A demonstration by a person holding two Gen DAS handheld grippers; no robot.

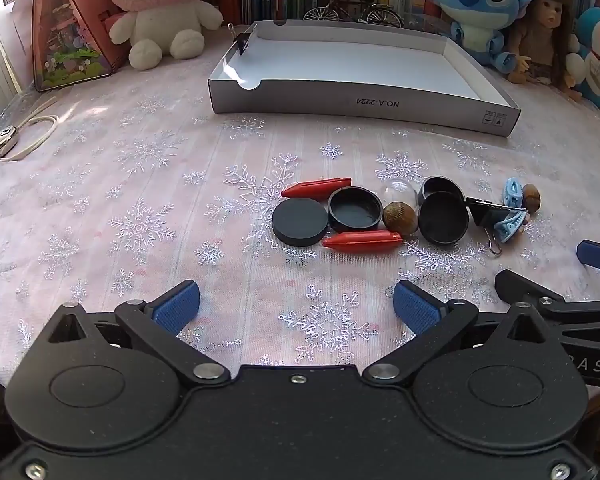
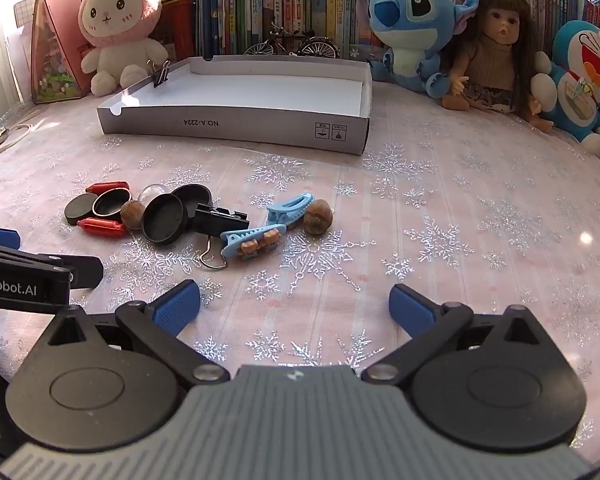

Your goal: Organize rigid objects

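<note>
A cluster of small objects lies on the tablecloth: a black disc (image 1: 300, 222), black round lids (image 1: 355, 208), two red pointed pieces (image 1: 362, 241), walnuts (image 1: 399, 219), a black binder clip (image 2: 220, 220) and blue hair clips (image 2: 256, 236). A grey shallow box (image 1: 360, 104) stands behind them, with one binder clip (image 1: 243, 42) on its left rim. My left gripper (image 1: 296, 306) is open and empty, just in front of the cluster. My right gripper (image 2: 294, 306) is open and empty, to the right of the cluster.
Plush toys (image 2: 116, 24), a doll (image 2: 496, 64), a model bicycle (image 2: 292, 46) and books line the back edge. A pink house-shaped case (image 1: 68, 28) and a white cord (image 1: 28, 136) lie at the left.
</note>
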